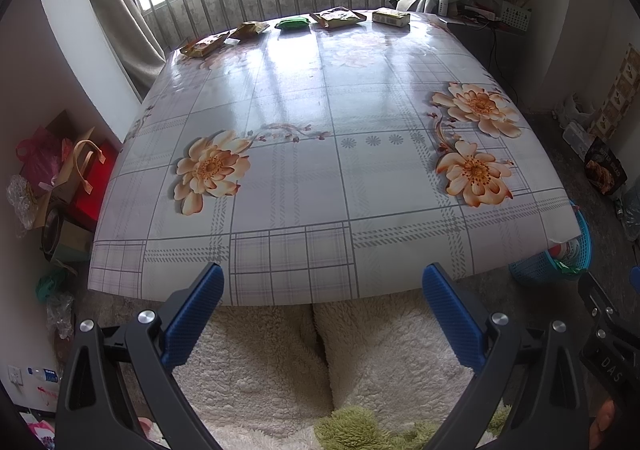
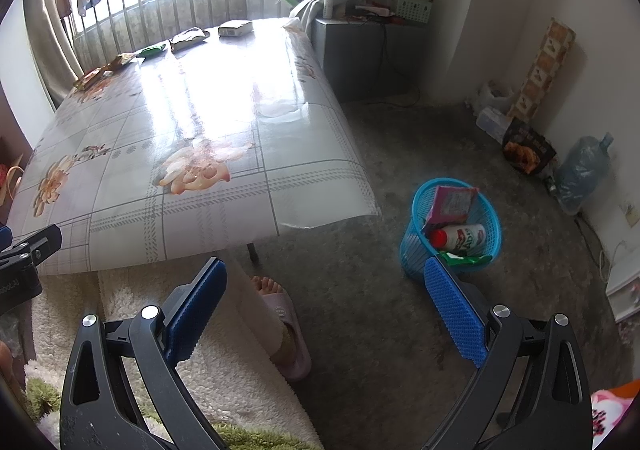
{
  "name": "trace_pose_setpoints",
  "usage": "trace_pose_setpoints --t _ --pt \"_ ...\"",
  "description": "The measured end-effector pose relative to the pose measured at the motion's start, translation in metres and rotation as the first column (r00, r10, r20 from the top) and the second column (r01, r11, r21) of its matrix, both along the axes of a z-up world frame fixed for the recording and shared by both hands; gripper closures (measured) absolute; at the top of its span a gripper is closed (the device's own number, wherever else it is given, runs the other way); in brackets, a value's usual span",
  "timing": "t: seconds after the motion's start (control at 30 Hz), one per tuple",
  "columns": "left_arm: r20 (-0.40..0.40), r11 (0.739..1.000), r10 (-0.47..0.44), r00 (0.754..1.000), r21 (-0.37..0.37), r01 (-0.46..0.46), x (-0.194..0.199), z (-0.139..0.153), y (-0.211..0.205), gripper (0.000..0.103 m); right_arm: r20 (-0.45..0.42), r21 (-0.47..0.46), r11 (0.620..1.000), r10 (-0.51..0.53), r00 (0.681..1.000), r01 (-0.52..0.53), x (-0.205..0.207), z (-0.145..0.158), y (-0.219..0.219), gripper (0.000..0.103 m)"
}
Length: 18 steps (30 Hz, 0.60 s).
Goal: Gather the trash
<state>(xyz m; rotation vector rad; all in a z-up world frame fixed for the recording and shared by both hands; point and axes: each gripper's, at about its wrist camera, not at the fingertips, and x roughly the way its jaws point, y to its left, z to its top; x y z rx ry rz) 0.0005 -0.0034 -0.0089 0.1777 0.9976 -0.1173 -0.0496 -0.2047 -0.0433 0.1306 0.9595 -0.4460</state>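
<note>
Left gripper (image 1: pixel 322 282) hangs at the near edge of the floral-print plastic-covered table (image 1: pixel 320 185), its blue ribbed fingers (image 1: pixel 196 320) spread wide with nothing between them. Far ahead of those fingers, along the table's far edge, sits a row of trash: a flat orange-yellow wrapper (image 1: pixel 204 44) furthest left, a crumpled brown-yellow packet (image 1: pixel 250 29) next, a green foil packet (image 1: pixel 293 23) dead centre, a larger tan packet (image 1: pixel 338 17), and a pale yellow rectangular box (image 1: pixel 391 17) to the right.

Right gripper (image 2: pixel 326 280) is wide open too, empty, over the grey floor. Just beyond its right finger (image 2: pixel 454 316) stands the blue plastic mesh basket (image 2: pixel 412 246), holding a white bottle with a red cap (image 2: pixel 460 237), a pink packet (image 2: pixel 450 203) and a green wrapper (image 2: pixel 466 258). Beyond the left finger, a foot in a pink slipper (image 2: pixel 286 330).
</note>
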Motion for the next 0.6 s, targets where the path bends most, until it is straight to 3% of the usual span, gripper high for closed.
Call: trace_pose_setpoints --t 0.6 --pt "0.0 1.0 0.001 1.0 0.0 -0.001 -0.0001 -0.0004 0.0001 0.006 0.0 0.0 1.0 -0.001 1.0 0.001 -0.0002 -0.0001 0.0008 0.008"
